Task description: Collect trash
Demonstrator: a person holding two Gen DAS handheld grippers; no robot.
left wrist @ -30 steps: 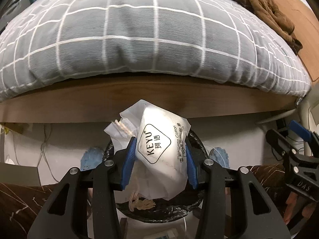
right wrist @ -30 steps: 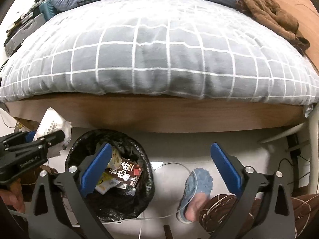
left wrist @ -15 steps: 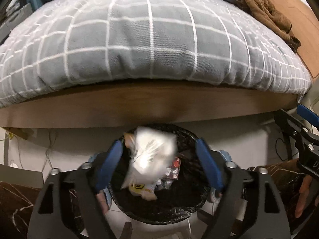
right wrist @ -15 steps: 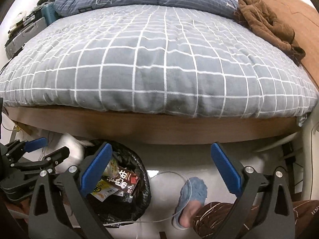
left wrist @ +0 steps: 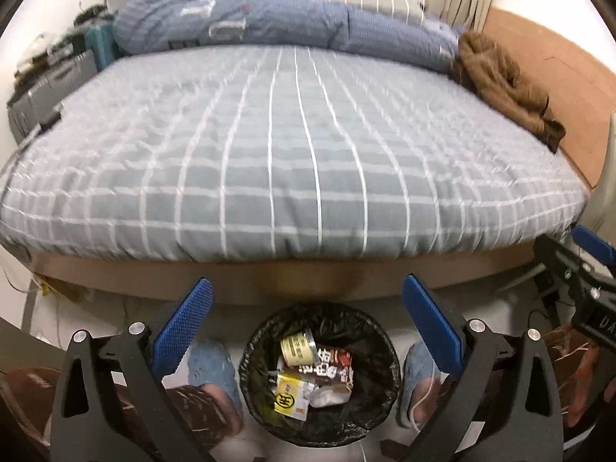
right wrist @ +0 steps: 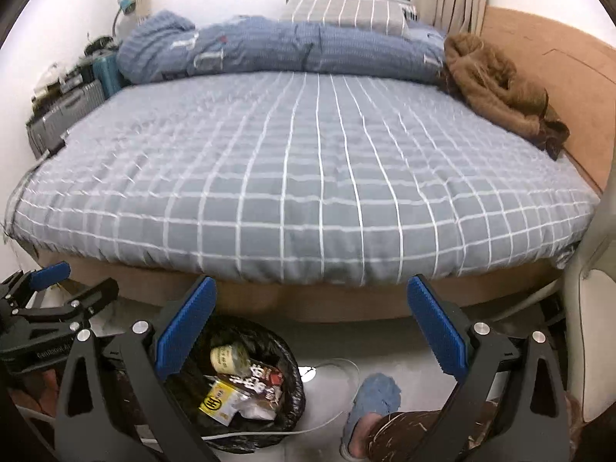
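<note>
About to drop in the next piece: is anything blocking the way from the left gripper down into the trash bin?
Nothing visible does. The left gripper hangs above the trash bin, jaws opening with nothing between them. The bin's mouth is uncovered, with a cup and wrappers lying low inside. The slippered feet stand beside the bin, not over it.

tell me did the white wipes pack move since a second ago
Yes. The white wipes pack left the opening left gripper and dropped down into the black-lined trash bin.

Grey bedspread [left wrist: 292, 161] checked with white lines; dark-blue duvet [left wrist: 292, 19]; brown garment [left wrist: 504, 88]; black bin liner [left wrist: 379, 350]; blue slippers [right wrist: 375, 396]; blue-padded black fingers [left wrist: 184, 323].
</note>
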